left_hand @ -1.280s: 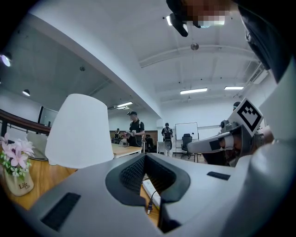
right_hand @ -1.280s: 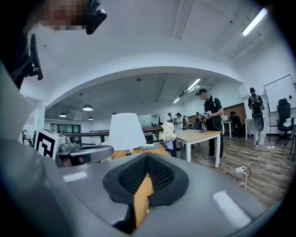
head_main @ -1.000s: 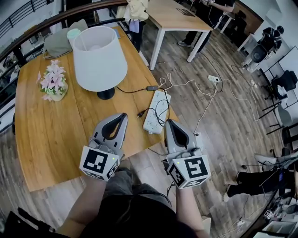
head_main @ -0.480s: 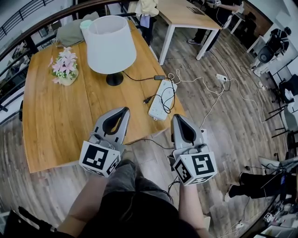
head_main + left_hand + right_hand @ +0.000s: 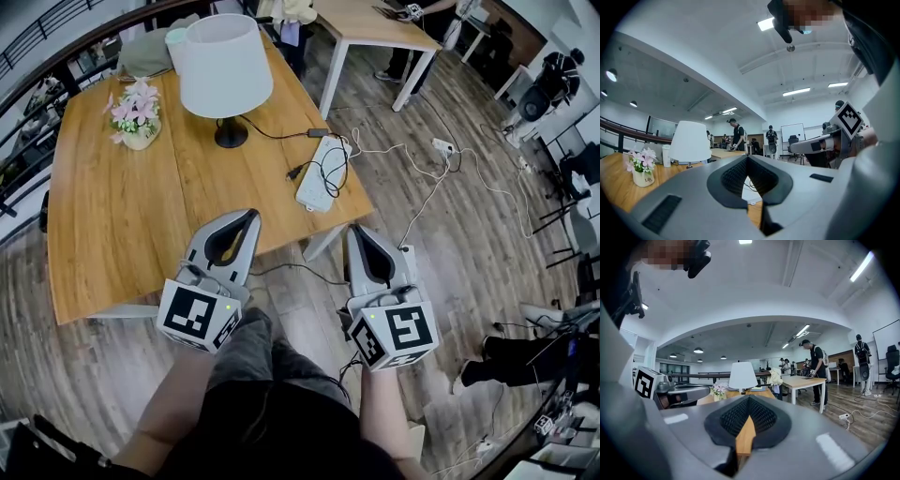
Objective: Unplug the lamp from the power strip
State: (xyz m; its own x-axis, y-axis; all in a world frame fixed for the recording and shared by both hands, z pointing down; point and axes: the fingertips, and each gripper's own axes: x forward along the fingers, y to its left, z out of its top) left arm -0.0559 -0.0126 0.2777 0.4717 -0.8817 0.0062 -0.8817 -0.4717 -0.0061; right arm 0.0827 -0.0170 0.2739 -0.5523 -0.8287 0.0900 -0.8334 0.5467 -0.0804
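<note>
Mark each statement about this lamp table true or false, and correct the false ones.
1. The lamp stands on the wooden table. True.
2. The vase of flowers stands between the lamp and the power strip. False: it stands on the lamp's other side, away from the strip.
3. The right gripper holds a plug. False: its jaws are shut on nothing.
4. The left gripper is shut and empty. True.

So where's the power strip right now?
In the head view, the power strip lies at the right edge of the wooden table, just right of the lamp.
</note>
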